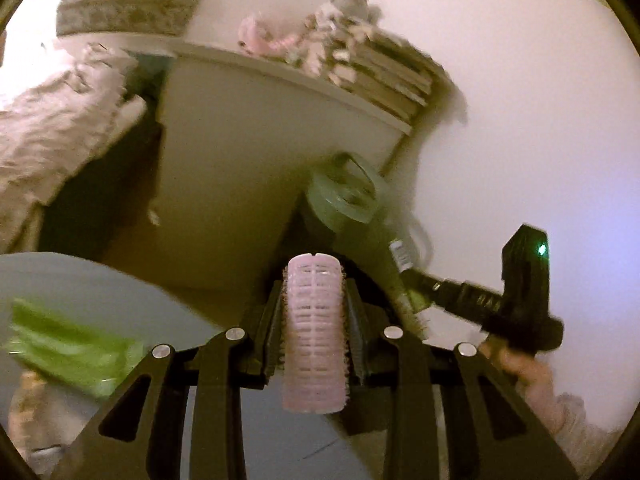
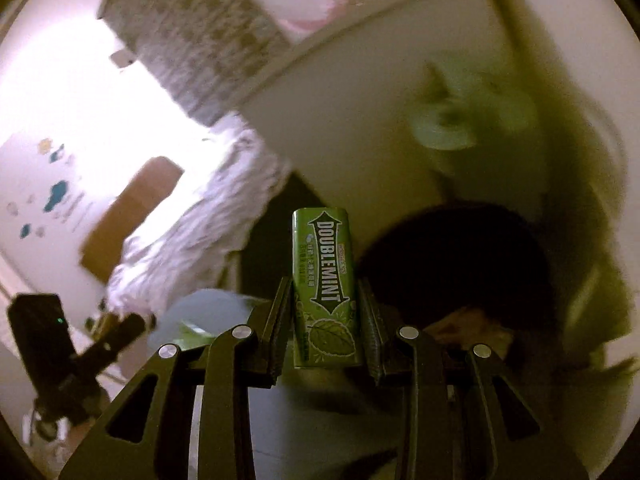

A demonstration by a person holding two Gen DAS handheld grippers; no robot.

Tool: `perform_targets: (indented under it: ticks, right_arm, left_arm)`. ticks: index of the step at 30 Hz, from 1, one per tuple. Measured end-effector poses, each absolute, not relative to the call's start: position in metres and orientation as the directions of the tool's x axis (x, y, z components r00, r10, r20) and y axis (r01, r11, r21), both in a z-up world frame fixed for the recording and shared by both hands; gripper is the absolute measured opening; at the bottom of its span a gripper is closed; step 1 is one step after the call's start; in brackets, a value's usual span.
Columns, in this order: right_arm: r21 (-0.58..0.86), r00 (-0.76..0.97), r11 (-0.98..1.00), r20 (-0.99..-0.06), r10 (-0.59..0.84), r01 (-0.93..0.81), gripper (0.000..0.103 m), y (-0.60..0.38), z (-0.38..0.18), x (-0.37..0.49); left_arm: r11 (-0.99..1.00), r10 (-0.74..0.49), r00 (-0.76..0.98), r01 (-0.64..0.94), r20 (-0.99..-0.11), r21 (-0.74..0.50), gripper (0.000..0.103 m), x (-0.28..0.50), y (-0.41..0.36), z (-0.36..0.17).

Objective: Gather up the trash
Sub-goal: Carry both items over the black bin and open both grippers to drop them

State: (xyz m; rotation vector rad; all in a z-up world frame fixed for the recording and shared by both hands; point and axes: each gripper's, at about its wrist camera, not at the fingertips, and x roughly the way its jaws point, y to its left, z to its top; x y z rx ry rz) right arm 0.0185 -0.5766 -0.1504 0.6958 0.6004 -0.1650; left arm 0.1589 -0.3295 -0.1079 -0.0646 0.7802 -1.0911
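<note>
White cabinet (image 1: pixel 256 168) close ahead blocks left path; green fan (image 1: pixel 344 196) crowds right; dark gap (image 1: pixel 100 196) leftward open.

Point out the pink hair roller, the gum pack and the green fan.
pink hair roller (image 1: pixel 313 336), left wrist view, middle of its ribbed side.
gum pack (image 2: pixel 325 288), right wrist view, middle of its printed face.
green fan (image 1: pixel 344 196), left wrist view, round front.

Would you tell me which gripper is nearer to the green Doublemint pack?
Right. The right gripper grips the Doublemint pack between its fingers; the left gripper holds a pink hair roller, apart.
</note>
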Motion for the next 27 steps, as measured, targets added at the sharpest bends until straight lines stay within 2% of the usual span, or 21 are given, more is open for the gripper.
perform_targets:
  ticks: [8,21,23,25,27]
  right_arm:
    - [0.602,0.782,0.661,-0.622,0.037,0.448,0.032,-0.627,-0.222,-0.003]
    - [0.627,0.751,0.623,-0.654,0.094,0.468,0.032,-0.639,-0.265,0.002]
    - [0.632,0.744,0.620,-0.658,0.113,0.465,0.032,-0.639,-0.269,0.004]
    - [0.634,0.737,0.618,-0.664,0.128,0.465,0.033,-0.641,-0.271,0.003]
    - [0.634,0.735,0.617,-0.666,0.130,0.466,0.033,-0.642,-0.272,0.004]
  left_arm:
    - [0.450,-0.775,0.120,0.794,-0.620,-0.409,0.030,0.147,-0.428,-0.148]
    - [0.448,-0.719,0.045,0.792,-0.693,-0.414,0.032,0.147,-0.474,-0.192]
    - [0.459,-0.706,0.052,0.793,-0.706,-0.401,0.046,0.147,-0.476,-0.193]
    - [0.472,-0.709,0.083,0.793,-0.700,-0.385,0.079,0.146,-0.477,-0.190]
    - [0.478,-0.721,0.111,0.794,-0.684,-0.375,0.088,0.144,-0.474,-0.187]
